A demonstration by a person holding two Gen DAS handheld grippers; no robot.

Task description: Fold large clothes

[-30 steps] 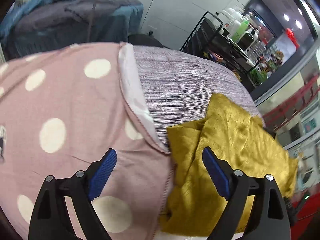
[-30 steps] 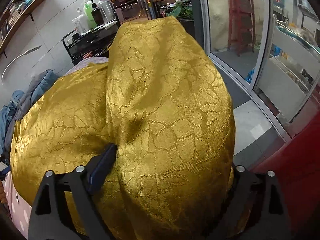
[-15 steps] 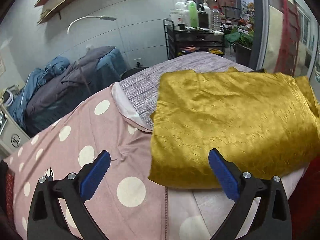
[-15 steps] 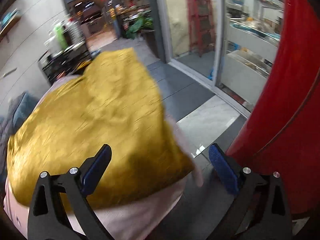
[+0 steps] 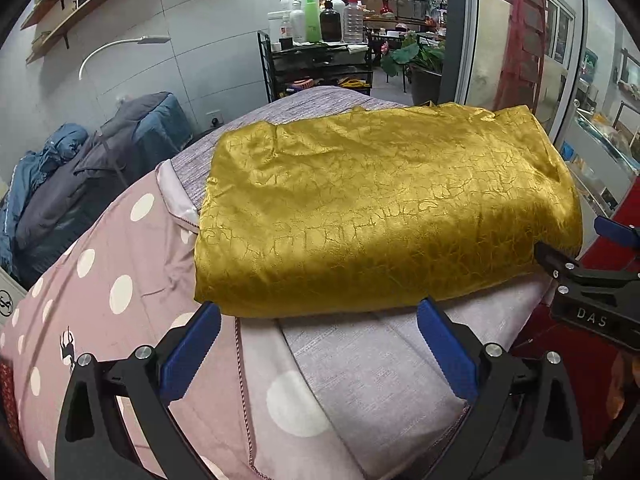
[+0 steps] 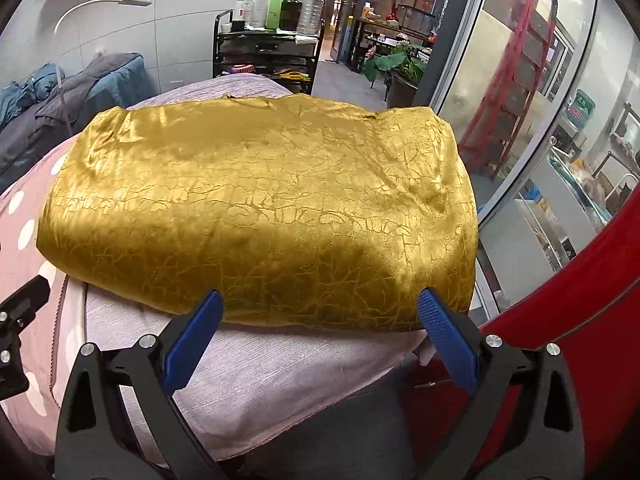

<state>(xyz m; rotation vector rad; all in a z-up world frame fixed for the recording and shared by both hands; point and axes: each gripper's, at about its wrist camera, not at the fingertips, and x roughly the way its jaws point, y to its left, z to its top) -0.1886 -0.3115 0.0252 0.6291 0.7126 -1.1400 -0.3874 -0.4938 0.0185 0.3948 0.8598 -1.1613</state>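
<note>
Shelves, a trolley of bottles point(image 5: 316, 12) and a glass front ring a bed point(image 5: 368, 360) covered in a pink dotted sheet point(image 5: 100, 280) and a grey striped one. On the bed lies the gold garment point(image 5: 380, 208), folded into a broad slab whose long axis runs side to side across both views, its near edge just beyond both sets of fingertips. The left claw point(image 5: 316, 344) stands wide with nothing between its fingers, facing the slab's left half. The right claw point(image 6: 320, 332) is equally wide and empty, over the right half near the bed's corner. Each hand is thus nearer its own end, which would suit a fold across the long axis. How many layers the slab holds is hard to tell from here, since only its top face shows.
</note>
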